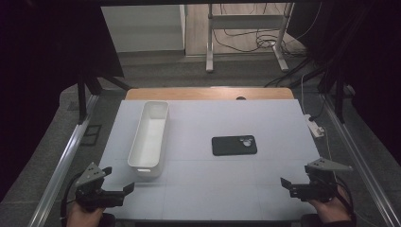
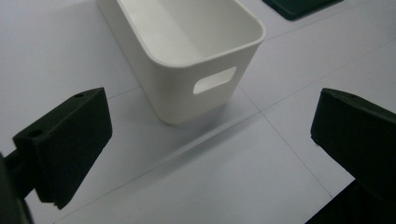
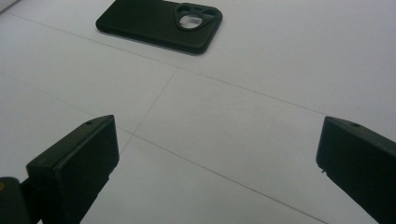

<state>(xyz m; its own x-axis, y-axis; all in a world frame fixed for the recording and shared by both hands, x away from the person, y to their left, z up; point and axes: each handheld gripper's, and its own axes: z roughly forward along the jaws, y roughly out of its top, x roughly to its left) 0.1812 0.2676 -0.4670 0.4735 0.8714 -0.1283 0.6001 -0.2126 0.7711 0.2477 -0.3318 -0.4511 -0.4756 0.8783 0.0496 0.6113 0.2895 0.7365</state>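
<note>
A long white bin [image 1: 149,137] lies on the left half of the white table [image 1: 213,189]; its near end with a handle slot [image 2: 215,80] faces my left gripper. A black phone case [image 1: 234,145] lies flat right of the middle, camera cutout to its right [image 3: 161,23]. My left gripper [image 1: 118,190] is held at the table's near left corner, open and empty, pointing toward the bin's near end [image 2: 212,144]. My right gripper [image 1: 292,188] is held at the near right corner, open and empty, with the case ahead of it [image 3: 215,163].
The table's wooden far edge [image 1: 208,93] shows beyond the white surface. Metal rails [image 1: 61,161] run along both sides. A power strip [image 1: 316,126] lies off the right edge, and a stand with cables [image 1: 246,38] is on the floor behind.
</note>
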